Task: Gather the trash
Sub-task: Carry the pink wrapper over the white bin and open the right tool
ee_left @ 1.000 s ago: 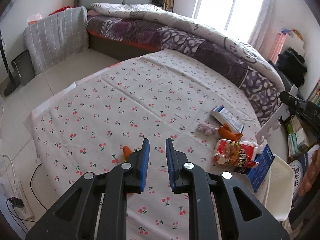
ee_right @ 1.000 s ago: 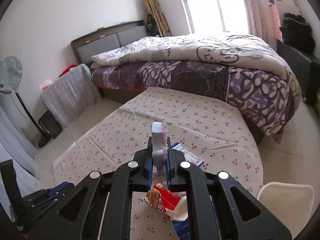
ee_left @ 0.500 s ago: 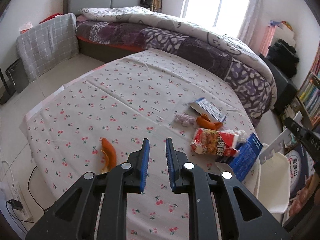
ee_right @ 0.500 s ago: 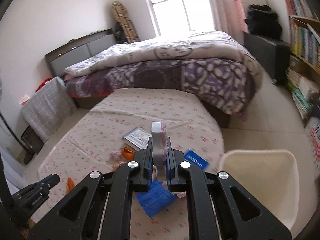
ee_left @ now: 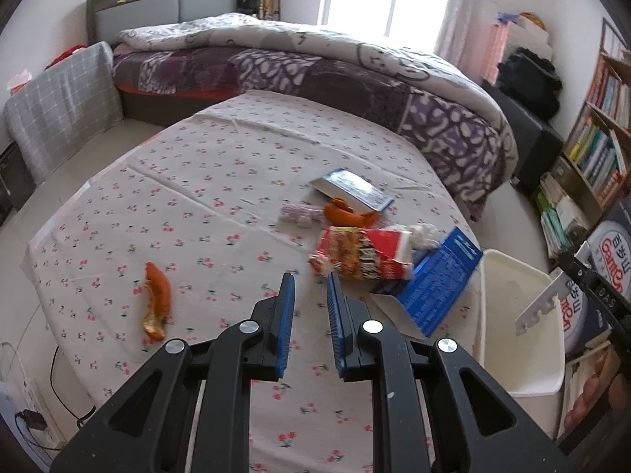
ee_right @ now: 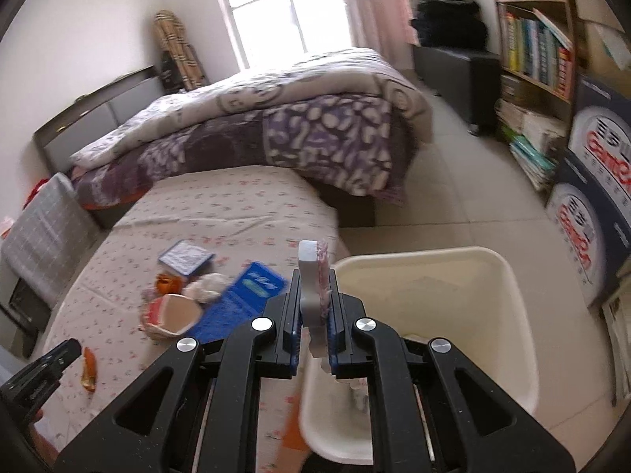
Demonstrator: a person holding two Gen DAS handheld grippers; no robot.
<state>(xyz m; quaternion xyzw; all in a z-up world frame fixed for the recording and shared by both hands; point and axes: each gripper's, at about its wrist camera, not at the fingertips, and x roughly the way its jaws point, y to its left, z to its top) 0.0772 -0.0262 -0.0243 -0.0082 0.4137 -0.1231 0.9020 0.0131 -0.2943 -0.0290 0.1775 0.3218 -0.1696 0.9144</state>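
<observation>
A bed [ee_left: 299,75] with a purple and white patterned quilt fills the upper part of the left wrist view, and below it a table under a cherry-print cloth [ee_left: 205,205] takes up the middle of the frame. At the right edge of that table, in the lower right of the right wrist view, stands a cream plastic bin [ee_right: 465,276], its rim just beside the tabletop. The trash lies clustered right of centre in the left wrist view: a flattened blue carton [ee_left: 434,283] nearest the bin, a red snack bag [ee_left: 363,256] touching it, a blue and white packet [ee_left: 351,189] farther up, and orange peel [ee_left: 347,213] with a small pink wrapper [ee_left: 297,215] between them. A separate strip of orange peel [ee_left: 157,299] lies well apart at lower left. The left gripper [ee_left: 309,303] sits at the bottom centre of its view, jaws drawn narrow with nothing between them, above the cloth. The right gripper [ee_right: 313,299] is clamped on a white and pink wrapper [ee_right: 313,276] that stands upright between its jaws, over the bin's near left rim.
</observation>
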